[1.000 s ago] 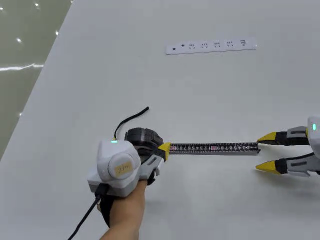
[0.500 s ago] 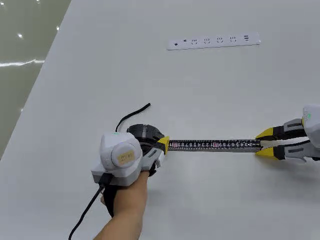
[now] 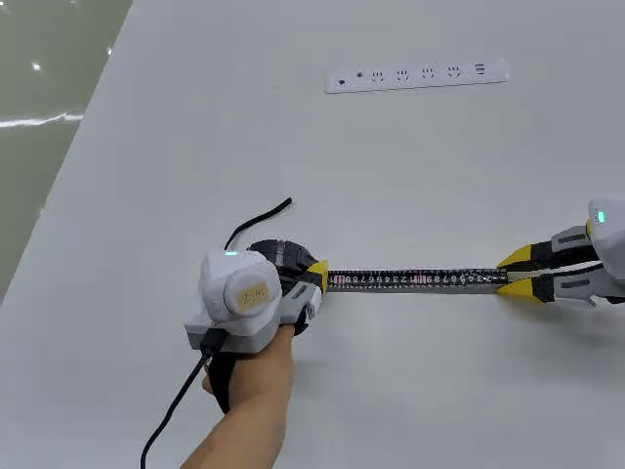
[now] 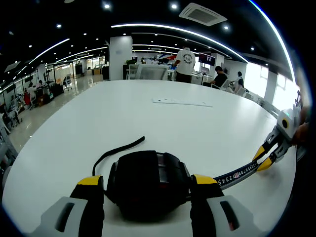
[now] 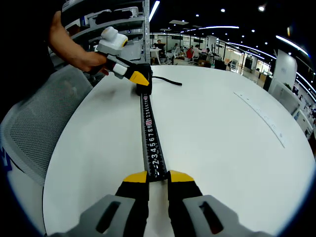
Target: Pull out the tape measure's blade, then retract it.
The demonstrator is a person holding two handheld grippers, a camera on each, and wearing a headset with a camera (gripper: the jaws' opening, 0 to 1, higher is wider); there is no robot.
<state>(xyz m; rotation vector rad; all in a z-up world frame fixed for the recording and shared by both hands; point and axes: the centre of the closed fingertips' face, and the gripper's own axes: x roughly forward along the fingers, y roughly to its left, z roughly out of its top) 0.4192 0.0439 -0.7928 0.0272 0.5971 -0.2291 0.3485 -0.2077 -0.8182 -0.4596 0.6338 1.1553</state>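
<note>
It was a large open-plan office. A broad white table [image 3: 410,176] carried a white power strip [image 3: 417,75] at its far side, and a glossy pale floor [image 3: 39,127] ran along its left. Overhead, a dark ceiling held curved light strips [image 4: 168,28], small spotlights and a cassette air-conditioning unit [image 4: 203,13]. Far off, people [image 4: 186,61] stood and sat among desks beside bright windows [image 4: 256,79]. A grey mesh chair [image 5: 34,133] and metal shelving [image 5: 113,19] stood near the table.

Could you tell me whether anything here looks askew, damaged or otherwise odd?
Nothing stands out: the blade runs straight and unkinked from the tape measure case held in the left gripper to the right gripper.
</note>
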